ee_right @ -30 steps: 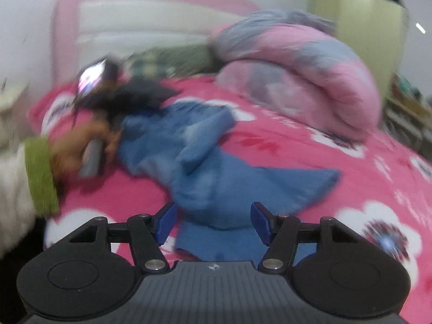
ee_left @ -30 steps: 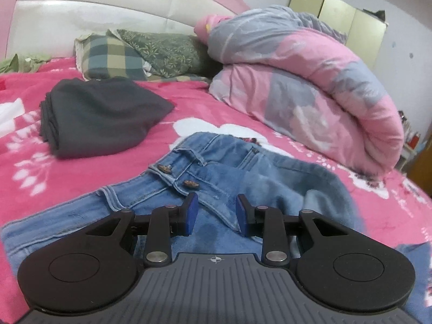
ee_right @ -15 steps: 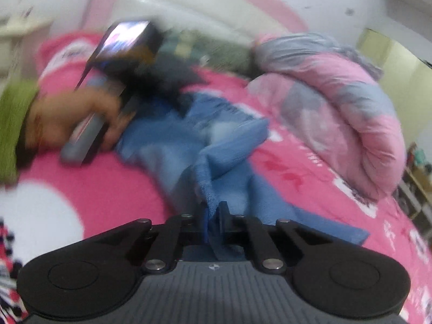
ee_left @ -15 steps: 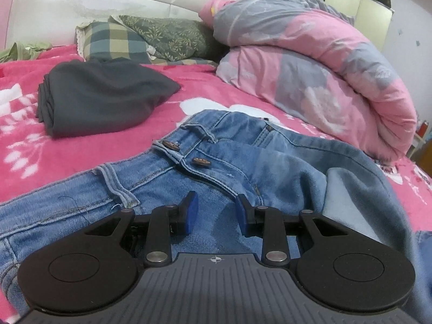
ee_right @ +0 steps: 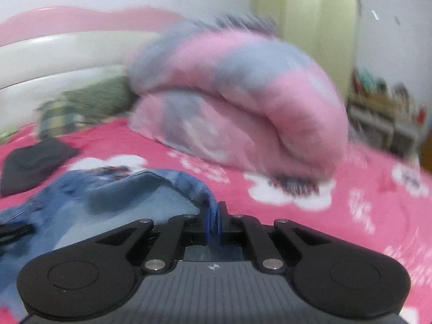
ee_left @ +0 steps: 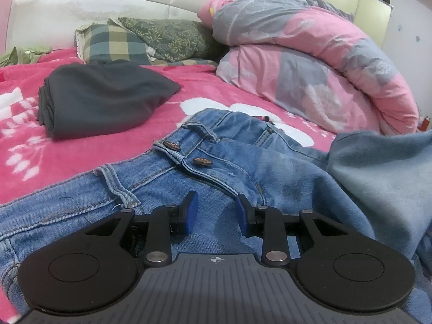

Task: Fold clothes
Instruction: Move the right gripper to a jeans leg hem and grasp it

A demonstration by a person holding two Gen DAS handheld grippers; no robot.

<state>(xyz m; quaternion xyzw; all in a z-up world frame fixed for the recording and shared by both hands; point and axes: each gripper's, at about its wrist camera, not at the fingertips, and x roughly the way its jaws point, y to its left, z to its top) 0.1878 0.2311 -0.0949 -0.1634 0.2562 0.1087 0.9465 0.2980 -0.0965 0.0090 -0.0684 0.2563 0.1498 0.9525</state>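
Blue jeans [ee_left: 243, 167] lie on the pink bedspread [ee_left: 40, 148], waistband and two buttons facing up. My left gripper [ee_left: 216, 210] hovers low over the jeans below the fly, jaws apart, pads not pinching any cloth. At the right of the left wrist view a lifted part of the jeans [ee_left: 378, 167] shows its pale inner side. My right gripper [ee_right: 213, 216] is shut on an edge of the jeans [ee_right: 121, 197], and the denim drapes from its pads down to the left. The right wrist view is motion-blurred.
A folded dark grey garment [ee_left: 100, 97] lies left of the jeans, also blurred in the right wrist view [ee_right: 32, 162]. A rolled pink and grey duvet [ee_left: 310, 62] fills the back right. Pillows [ee_left: 113, 43] lean on the headboard. A wardrobe [ee_right: 305, 13] and cluttered shelf [ee_right: 383, 108] stand beyond.
My right gripper shut on the jeans' edge and swung it across; the person's hand left its view. In the left wrist view pale denim rose at the right.
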